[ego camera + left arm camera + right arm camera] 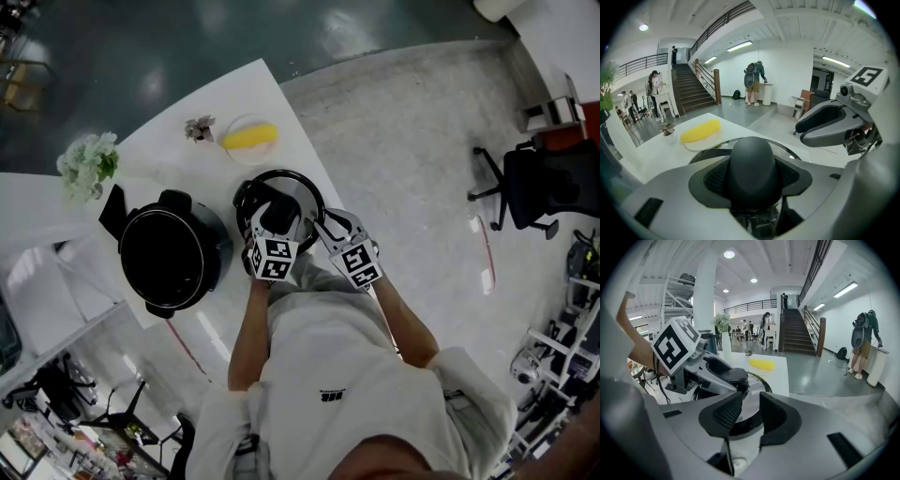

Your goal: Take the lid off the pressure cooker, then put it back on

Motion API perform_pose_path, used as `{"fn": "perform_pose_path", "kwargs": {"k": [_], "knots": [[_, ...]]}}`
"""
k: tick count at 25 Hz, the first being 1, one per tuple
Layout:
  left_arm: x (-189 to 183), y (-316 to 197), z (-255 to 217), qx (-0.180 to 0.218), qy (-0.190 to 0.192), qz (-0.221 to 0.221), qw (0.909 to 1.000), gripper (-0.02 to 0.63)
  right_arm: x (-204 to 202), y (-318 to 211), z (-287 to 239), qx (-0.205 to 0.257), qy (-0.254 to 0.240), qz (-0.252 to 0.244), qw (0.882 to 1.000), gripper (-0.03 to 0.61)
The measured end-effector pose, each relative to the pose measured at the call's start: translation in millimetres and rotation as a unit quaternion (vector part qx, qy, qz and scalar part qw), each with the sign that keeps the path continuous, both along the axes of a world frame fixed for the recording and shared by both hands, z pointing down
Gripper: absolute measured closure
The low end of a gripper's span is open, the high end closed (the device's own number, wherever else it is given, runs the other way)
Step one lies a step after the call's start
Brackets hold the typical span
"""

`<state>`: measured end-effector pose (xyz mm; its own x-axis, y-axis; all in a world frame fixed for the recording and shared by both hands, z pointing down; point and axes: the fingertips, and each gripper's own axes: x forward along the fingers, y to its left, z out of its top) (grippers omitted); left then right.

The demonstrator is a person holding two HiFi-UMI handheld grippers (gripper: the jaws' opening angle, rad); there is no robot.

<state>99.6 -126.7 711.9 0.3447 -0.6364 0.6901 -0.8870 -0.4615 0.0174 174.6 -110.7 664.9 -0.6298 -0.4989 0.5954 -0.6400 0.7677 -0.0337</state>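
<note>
At left on the tabletop (pixel 291 122): the open pot (pixel 173 258). Just to its right, off the pot and flat on the tabletop: the lid (pixel 302 190).

Handling of the lid:
- Probably heavy for its size, with a glass centre and a dark rim. Stiff throughout.
- Treat as breakable and smooth. Avoid gripping the glass or the rim alone.
- Take hold at the black knob (pixel 752 161) in the middle. Rounded, and broad enough to fill the pads.
- Keep level when lifting. Expect tilt if held off-centre.

Left tool (pixel 277 217): partly closed, pads clamped on both sides of the knob.

Right tool (pixel 746 411): pads a narrow gap apart, nothing pressed between them. Lid rim visible through the gap, just beyond the tips. Contact with the rim not confirmed.
</note>
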Motion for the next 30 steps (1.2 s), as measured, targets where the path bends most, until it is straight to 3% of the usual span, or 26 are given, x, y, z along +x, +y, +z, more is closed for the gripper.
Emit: {"fn": "perform_pose_path", "kwargs": {"k": [8,15,21,30], "knots": [[0,2,2,0.012,0.005,0.001,0.9999,0.324,4,4,1,-0.002,-0.003,0.011,1.000,0.459],[-1,3,4,-0.001,0.027,-0.011,0.9996,0.321,-2,9,-2,0.001,-0.009,0.014,1.000,0.459],[-1,5,5,-0.014,0.024,0.004,0.9996,0.245,-4,14,-4,0.002,-0.012,0.016,1.000,0.459],[6,16,-11,-0.016,0.051,0.017,0.9984,0.224,-5,12,-11,0.007,-0.019,0.027,0.999,0.459]]}}
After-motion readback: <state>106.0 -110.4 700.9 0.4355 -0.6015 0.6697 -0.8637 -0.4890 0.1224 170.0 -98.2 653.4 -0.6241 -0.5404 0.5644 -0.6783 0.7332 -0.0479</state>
